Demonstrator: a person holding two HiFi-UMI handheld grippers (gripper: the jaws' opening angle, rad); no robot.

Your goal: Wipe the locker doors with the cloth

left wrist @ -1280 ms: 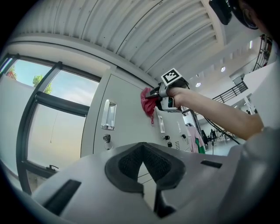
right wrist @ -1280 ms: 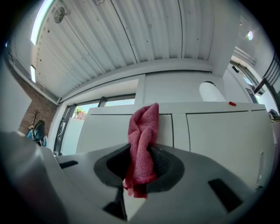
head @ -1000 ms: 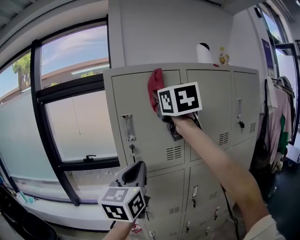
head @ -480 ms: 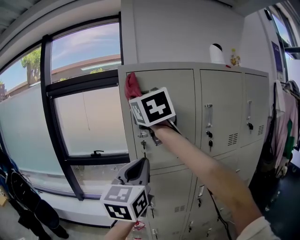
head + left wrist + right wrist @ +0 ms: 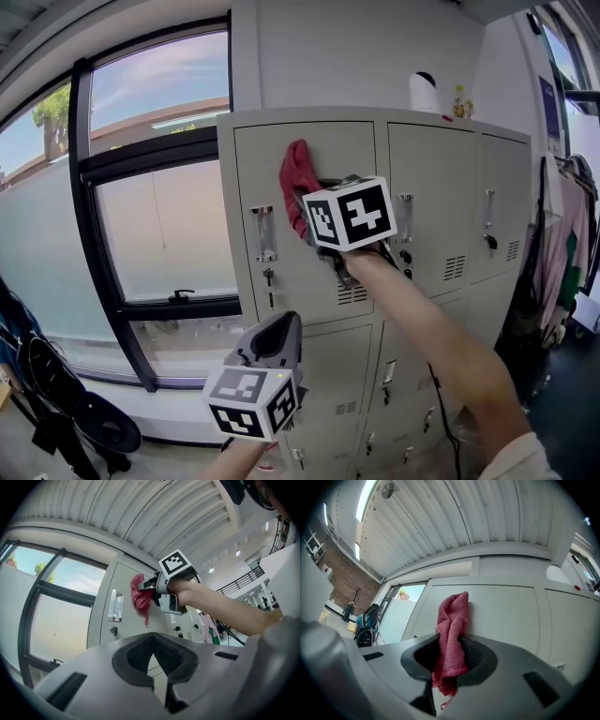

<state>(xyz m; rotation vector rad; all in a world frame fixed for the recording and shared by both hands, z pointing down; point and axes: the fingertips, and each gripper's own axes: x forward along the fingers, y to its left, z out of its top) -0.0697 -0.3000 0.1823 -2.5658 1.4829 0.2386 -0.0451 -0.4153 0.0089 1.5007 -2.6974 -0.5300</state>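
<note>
Here, in order:
- window [image 5: 150, 216]: at 9 o'clock in the head view, its dark frame meeting the locker bank's left edge.
- left gripper [image 5: 279, 323]: at 6 o'clock, held low, jaws pressed together on nothing, apart from the lockers with open air around it.
- top-left locker door [image 5: 258, 159]: its handle plate [image 5: 263, 234] sits near the left edge.
- cloth [image 5: 298, 178]: red and bunched, against that door toward its 1 o'clock, short of the right-hand seam.
- right gripper [image 5: 316, 192]: jaws pinching the cloth, arm extending from 5 o'clock.
- neighbouring doors [image 5: 427, 206]: at 3 o'clock, faces open beyond the arm.
- hanging clothes [image 5: 562, 244]: far right, beside the bank's end.
</note>
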